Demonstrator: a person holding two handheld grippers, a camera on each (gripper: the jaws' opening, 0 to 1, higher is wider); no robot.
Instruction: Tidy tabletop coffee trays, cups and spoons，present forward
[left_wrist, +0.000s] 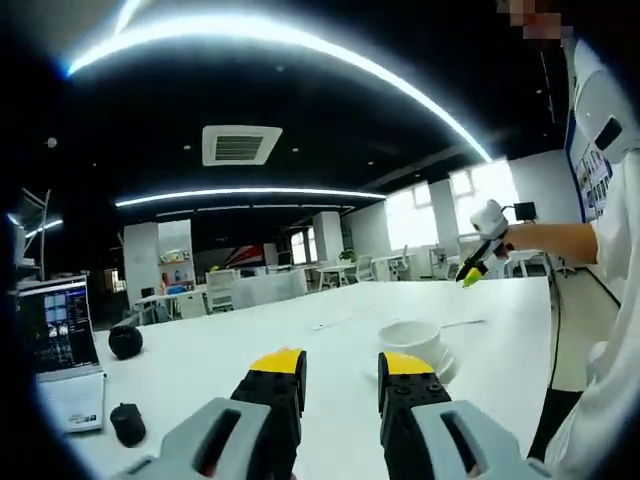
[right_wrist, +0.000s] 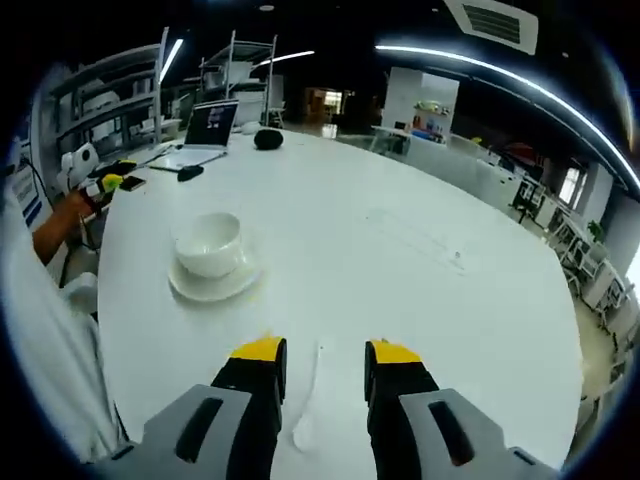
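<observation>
Left gripper (left_wrist: 341, 365): jaws apart, nothing between them, held above the white bench (left_wrist: 250, 345). Right gripper (right_wrist: 322, 352): also spread, nothing held.

Cup (right_wrist: 210, 242) sits upright on its saucer (right_wrist: 213, 284), left of centre in the right gripper view, near the bench edge by the person's sleeve (right_wrist: 40, 330). Left gripper view has the same cup (left_wrist: 412, 338) just past its right jaw; saucer barely visible there.

Spoon (right_wrist: 308, 395) lies flat on the bench between the right gripper's jaws, below them. Long axis runs roughly along the jaws, bowl end nearest the camera, handle pointing away. Well apart from the saucer.

Right gripper view also gives the laptop (right_wrist: 205, 135) and a dark round object (right_wrist: 268, 139) at the far end. Left gripper view shows the other gripper (left_wrist: 482, 245) raised over the far bench edge, and a small black item (left_wrist: 128, 424) beside the laptop (left_wrist: 58, 340).
</observation>
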